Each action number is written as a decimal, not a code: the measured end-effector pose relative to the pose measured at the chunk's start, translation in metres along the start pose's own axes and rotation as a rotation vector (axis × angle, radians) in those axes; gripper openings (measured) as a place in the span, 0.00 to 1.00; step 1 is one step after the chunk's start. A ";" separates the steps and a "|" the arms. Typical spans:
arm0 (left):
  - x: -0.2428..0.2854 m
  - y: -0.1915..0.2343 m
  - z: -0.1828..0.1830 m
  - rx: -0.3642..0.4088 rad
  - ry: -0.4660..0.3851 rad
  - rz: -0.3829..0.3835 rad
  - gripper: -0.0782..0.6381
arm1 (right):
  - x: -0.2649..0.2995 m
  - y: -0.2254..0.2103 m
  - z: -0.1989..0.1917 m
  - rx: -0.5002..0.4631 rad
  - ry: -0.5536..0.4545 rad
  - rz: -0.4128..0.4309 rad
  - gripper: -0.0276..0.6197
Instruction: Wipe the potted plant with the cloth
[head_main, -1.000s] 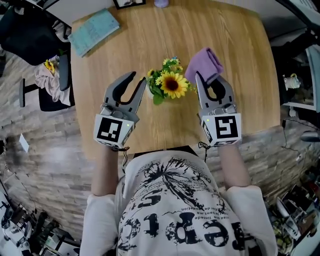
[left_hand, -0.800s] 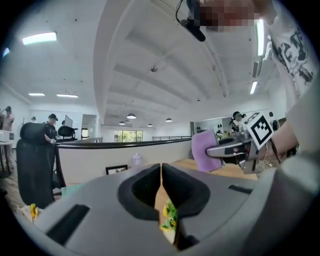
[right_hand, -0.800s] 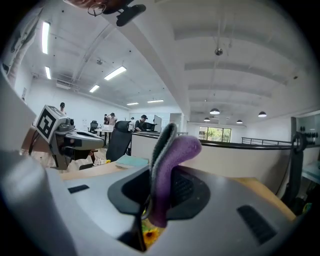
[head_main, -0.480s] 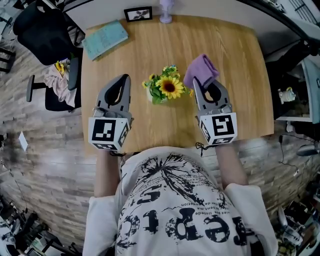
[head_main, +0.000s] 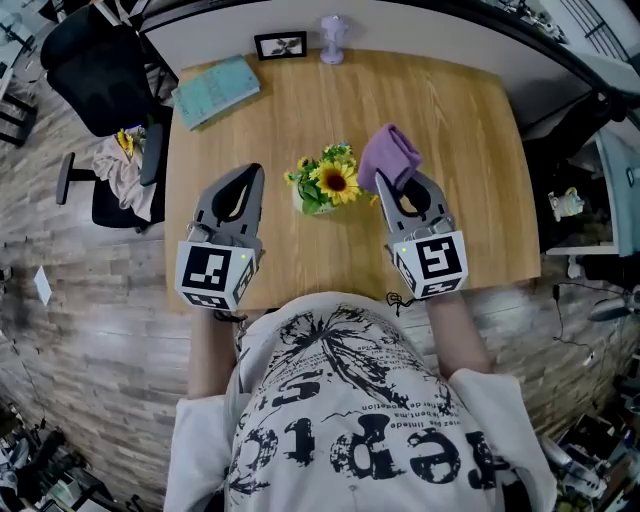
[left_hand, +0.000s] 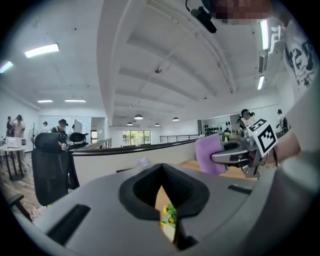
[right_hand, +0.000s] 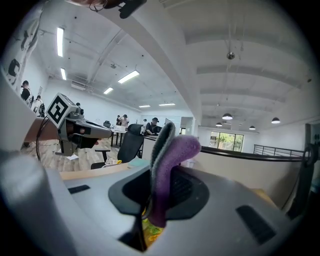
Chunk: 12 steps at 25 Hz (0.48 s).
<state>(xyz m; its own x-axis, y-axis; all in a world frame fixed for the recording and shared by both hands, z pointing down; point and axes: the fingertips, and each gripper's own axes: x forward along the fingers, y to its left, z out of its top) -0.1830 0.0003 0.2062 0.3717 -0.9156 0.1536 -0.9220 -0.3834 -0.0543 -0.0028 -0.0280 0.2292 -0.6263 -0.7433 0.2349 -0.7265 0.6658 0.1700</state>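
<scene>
**Cloth held just right of the plant; left tool shut and empty**

Item: potted plant (head_main: 325, 182). It stands upright near the middle of the table (head_main: 470, 120), between my two tools, its sunflower facing up.

Item: right gripper (head_main: 397, 186). Its jaws are clamped on the purple cloth (head_main: 389, 155), which sticks up and forward past the fingertips. The plant lies to the left of the cloth, just beside it and not touching as far as I can tell. I judge this the nearer hand, so the wipe calls for a short sideways sweep to the left.

Item: left gripper (head_main: 253, 172). Its jaws are pressed together with nothing between them. It is near the plant's left side, but apart from it.

Change since a second ago: the left jaws stood apart close beside the leaves and have now shut and drawn away. The cloth is gripped as before.
</scene>
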 end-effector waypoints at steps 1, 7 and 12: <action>-0.002 -0.001 0.003 0.002 -0.009 -0.004 0.11 | -0.001 0.001 0.002 -0.003 -0.001 0.009 0.14; -0.003 0.001 0.010 0.016 -0.027 -0.011 0.11 | 0.002 0.009 0.010 -0.041 -0.009 0.029 0.14; -0.005 0.006 0.008 0.014 -0.026 -0.016 0.11 | 0.006 0.008 0.012 -0.005 -0.020 -0.010 0.14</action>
<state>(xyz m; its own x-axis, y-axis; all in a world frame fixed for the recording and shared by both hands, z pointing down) -0.1890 0.0012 0.1969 0.3896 -0.9119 0.1287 -0.9142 -0.3999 -0.0657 -0.0160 -0.0274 0.2200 -0.6242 -0.7513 0.2143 -0.7317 0.6583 0.1767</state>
